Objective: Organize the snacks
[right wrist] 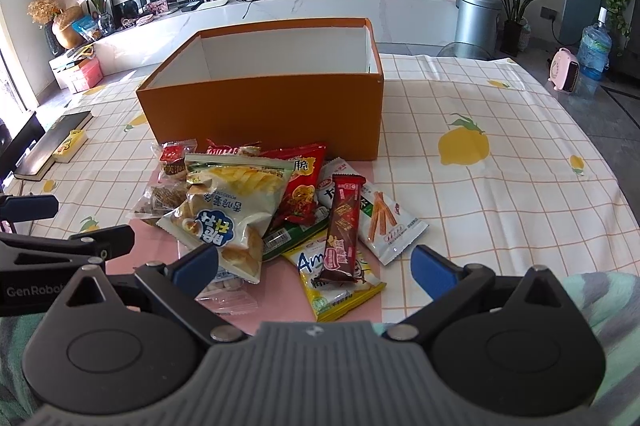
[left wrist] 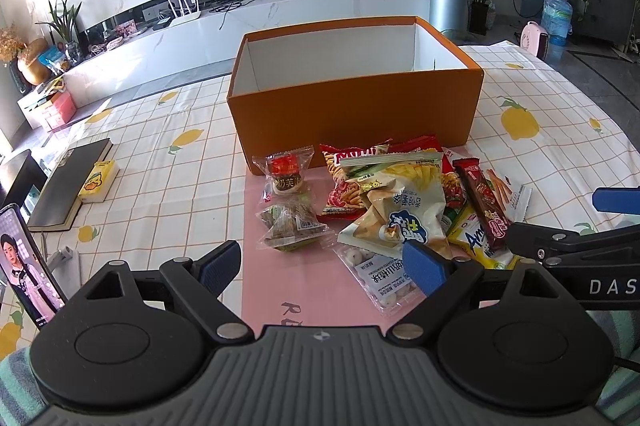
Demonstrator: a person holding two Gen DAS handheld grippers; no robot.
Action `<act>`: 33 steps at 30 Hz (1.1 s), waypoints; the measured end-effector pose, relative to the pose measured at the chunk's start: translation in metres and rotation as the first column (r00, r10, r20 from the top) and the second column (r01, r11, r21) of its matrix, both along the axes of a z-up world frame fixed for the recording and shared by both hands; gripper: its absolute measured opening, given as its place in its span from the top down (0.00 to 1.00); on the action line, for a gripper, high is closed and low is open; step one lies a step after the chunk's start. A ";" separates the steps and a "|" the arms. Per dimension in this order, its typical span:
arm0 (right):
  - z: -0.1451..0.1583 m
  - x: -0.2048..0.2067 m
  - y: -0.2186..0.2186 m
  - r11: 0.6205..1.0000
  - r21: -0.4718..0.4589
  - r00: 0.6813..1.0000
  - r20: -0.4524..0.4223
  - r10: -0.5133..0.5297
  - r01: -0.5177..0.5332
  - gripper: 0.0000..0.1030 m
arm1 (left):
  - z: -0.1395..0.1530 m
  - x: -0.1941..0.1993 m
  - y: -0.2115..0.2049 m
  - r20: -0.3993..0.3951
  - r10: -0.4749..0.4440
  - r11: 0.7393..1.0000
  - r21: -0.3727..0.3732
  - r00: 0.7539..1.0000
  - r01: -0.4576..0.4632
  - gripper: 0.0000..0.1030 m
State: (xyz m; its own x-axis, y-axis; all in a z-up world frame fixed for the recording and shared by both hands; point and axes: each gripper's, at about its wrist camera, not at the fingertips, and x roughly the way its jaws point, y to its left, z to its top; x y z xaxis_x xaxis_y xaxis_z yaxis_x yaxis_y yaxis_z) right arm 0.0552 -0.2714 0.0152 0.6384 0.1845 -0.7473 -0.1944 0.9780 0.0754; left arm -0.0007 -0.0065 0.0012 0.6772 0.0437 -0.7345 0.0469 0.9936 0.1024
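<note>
Several bright crinkled snack packets (right wrist: 256, 210), overlapping

Bright daylight enters from upper left of both frames; wall there blown out white. Orange box (left wrist: 352, 114) casts a soft shadow toward lower left on the counter (right wrist: 500, 194). Glare on snack wrappers (right wrist: 240, 210). Strong fisheye bending at edges, dark vignetted corners. Focus sharp centrally, softer toward the rim.
</note>
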 end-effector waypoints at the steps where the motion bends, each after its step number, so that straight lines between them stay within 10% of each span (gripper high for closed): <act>1: 0.000 0.000 0.000 1.000 0.000 1.000 -0.001 0.000 0.000 0.04 | 0.000 0.000 0.000 0.000 0.001 1.000 -0.001 1.000 -0.001 0.00; 33: 0.001 -0.001 -0.002 1.000 -0.005 1.000 0.002 -0.007 0.007 0.04 | 0.002 -0.003 0.005 -0.002 0.020 1.000 -0.009 1.000 -0.020 0.00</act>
